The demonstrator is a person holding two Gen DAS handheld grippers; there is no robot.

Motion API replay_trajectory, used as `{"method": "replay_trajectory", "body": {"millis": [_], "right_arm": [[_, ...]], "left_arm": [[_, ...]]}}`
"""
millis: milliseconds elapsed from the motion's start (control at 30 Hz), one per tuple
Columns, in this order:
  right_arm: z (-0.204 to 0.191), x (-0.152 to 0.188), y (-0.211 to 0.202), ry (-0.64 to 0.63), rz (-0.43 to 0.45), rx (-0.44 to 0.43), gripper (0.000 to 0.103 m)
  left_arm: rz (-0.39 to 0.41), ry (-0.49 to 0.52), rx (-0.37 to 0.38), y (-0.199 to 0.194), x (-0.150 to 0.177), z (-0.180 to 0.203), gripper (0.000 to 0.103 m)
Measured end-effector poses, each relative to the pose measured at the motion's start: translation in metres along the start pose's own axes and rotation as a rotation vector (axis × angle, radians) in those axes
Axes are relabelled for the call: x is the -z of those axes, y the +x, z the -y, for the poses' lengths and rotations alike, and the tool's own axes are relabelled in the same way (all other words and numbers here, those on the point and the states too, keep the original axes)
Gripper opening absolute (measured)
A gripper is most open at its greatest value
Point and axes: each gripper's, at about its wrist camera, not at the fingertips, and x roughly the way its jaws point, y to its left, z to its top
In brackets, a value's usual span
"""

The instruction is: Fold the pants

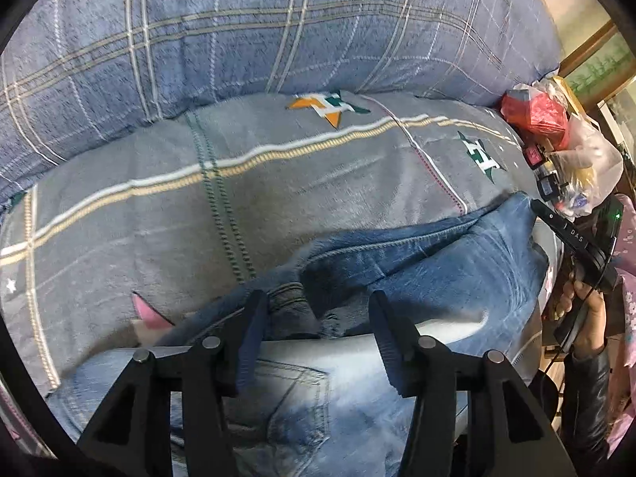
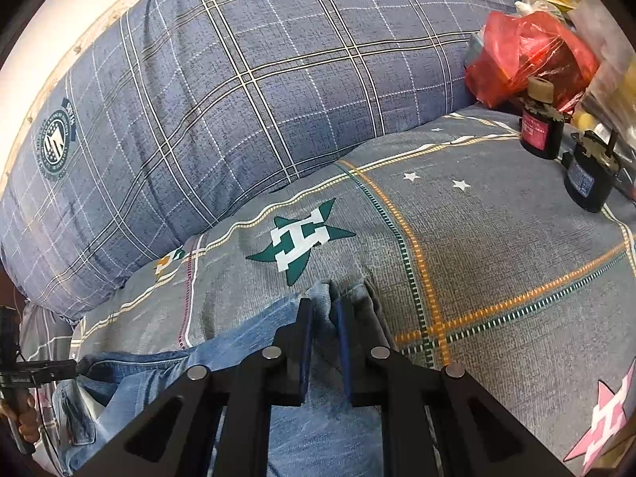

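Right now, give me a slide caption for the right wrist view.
Right gripper jaws pinching a fold of blue jeans on a grey star-patterned bedspread.

The faded blue denim pants (image 1: 417, 262) run out of the left wrist view at its lower edge, so their full length is not visible. The labels on the two small dark bottles (image 2: 542, 127) beside the red plastic bag (image 2: 528, 51) are too small to read. Left of the pants, the pink star print (image 1: 149, 314) is partly covered by denim.
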Motion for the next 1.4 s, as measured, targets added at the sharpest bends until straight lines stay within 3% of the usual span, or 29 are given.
{"method": "replay_trajectory", "body": {"millis": [33, 67, 100, 133, 200, 233, 267, 400, 433, 467, 500, 567, 633, 767, 900, 933, 1000, 1033, 1067, 1167, 1233, 1300, 1333, 1400], "right_arm": [[-0.001, 0.0, -0.001, -0.003, 0.0, 0.0, 0.014], [-0.001, -0.001, -0.002, -0.001, -0.001, 0.0, 0.014], [-0.001, -0.002, -0.002, 0.004, -0.005, -0.001, 0.015], [0.0, -0.003, -0.001, 0.014, -0.009, -0.002, 0.018], [0.002, -0.004, 0.001, 0.036, -0.017, -0.006, 0.035], [0.002, -0.004, 0.003, 0.039, -0.021, -0.006, 0.061], [0.001, -0.003, 0.005, 0.037, -0.022, -0.003, 0.078], [0.0, 0.002, 0.013, 0.008, -0.029, -0.005, 0.077], [0.002, 0.002, 0.014, 0.012, -0.027, -0.014, 0.066], [0.003, 0.003, 0.014, 0.011, -0.027, -0.005, 0.046], [0.004, 0.003, 0.014, 0.007, -0.024, 0.011, 0.035], [0.008, 0.003, 0.01, 0.018, -0.01, 0.005, 0.021], [0.01, 0.002, 0.005, 0.015, 0.008, -0.003, 0.017], [0.007, -0.001, -0.001, -0.012, 0.027, 0.003, 0.017], [0.014, 0.0, 0.006, 0.001, -0.012, -0.015, 0.022], [0.018, -0.001, 0.003, 0.015, -0.002, -0.014, 0.032], [0.026, -0.002, -0.007, 0.038, 0.031, 0.004, 0.067], [0.029, -0.003, -0.012, 0.047, 0.046, 0.011, 0.079], [0.031, -0.005, -0.017, 0.051, 0.063, 0.015, 0.079], [0.028, -0.011, -0.02, 0.032, 0.058, -0.006, 0.079], [0.02, -0.012, -0.018, 0.005, 0.053, -0.021, 0.079], [0.01, -0.013, -0.011, -0.026, 0.039, -0.027, 0.079], [0.006, -0.013, -0.006, -0.036, 0.029, -0.025, 0.077], [0.0, -0.01, 0.007, -0.057, 0.003, -0.013, 0.065]], "left_arm": [[-0.014, 0.01, -0.023, 0.008, 0.0, 0.003, 0.051], [-0.029, 0.019, -0.051, 0.014, 0.0, 0.005, 0.031], [-0.044, 0.023, -0.091, 0.02, 0.0, 0.006, 0.017], [-0.054, 0.018, -0.097, 0.024, -0.001, 0.004, 0.014], [-0.047, -0.011, -0.081, 0.026, -0.004, -0.001, 0.012], [-0.039, -0.045, -0.055, 0.025, -0.007, -0.007, 0.012], [-0.034, -0.064, -0.04, 0.023, -0.009, -0.01, 0.011], [-0.003, -0.191, 0.026, 0.014, -0.024, -0.032, 0.01], [0.004, -0.206, 0.032, 0.014, -0.025, -0.037, 0.01], [0.013, -0.215, 0.03, 0.014, -0.027, -0.041, 0.01], [0.022, -0.217, 0.025, 0.014, -0.029, -0.043, 0.01], [0.035, -0.223, 0.019, 0.017, -0.032, -0.045, 0.009], [0.066, -0.238, 0.024, 0.017, -0.038, -0.049, 0.0], [0.109, -0.335, 0.094, 0.016, -0.044, -0.067, 0.0], [0.075, -0.284, 0.115, 0.011, -0.039, -0.062, 0.0], [0.062, -0.263, 0.118, 0.007, -0.036, -0.059, 0.005], [0.037, -0.25, 0.121, 0.004, -0.033, -0.056, 0.028], [0.023, -0.246, 0.119, 0.003, -0.032, -0.055, 0.047], [0.019, -0.242, 0.116, 0.002, -0.028, -0.054, 0.053], [-0.01, -0.219, 0.108, 0.002, -0.024, -0.047, 0.053], [-0.071, -0.199, 0.037, 0.012, -0.022, -0.042, 0.051], [-0.105, -0.185, -0.035, 0.027, -0.024, -0.036, 0.026], [-0.109, -0.189, -0.057, 0.03, -0.024, -0.037, 0.019], [-0.092, -0.21, -0.05, 0.029, -0.026, -0.04, 0.015]]}}
